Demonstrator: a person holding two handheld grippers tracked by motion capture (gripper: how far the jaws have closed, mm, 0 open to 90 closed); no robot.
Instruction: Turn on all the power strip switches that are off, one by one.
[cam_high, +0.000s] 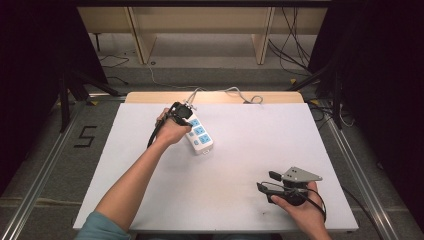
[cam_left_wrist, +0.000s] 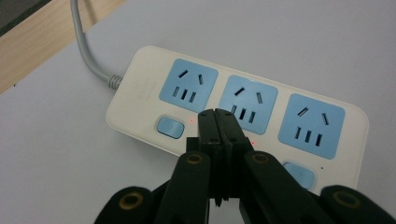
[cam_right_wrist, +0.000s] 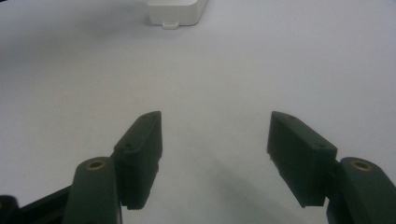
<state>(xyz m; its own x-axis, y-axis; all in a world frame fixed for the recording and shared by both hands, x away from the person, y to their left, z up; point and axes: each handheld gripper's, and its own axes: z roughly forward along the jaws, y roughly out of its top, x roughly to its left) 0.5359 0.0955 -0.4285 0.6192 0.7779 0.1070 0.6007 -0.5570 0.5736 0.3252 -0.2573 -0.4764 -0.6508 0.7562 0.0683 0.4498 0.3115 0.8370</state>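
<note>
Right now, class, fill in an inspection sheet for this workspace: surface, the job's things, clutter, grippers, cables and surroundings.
Surface: white table top, a bare wooden strip along its far edge.
Job's things: white power strip with three blue sockets and blue switches, lying flat at the far left of the table; small red lights glow beside two switches.
Clutter: nothing seen.
Grippers: left gripper shut, empty, tips over the strip between the first and middle sockets; whether they touch it I cannot tell. Right gripper open, empty, low over the near right of the table.
Cables: grey strip cord runs off the far edge; a black cable trails from each gripper.
Surroundings: wooden bench legs, floor cables, a floor mark "5".
</note>
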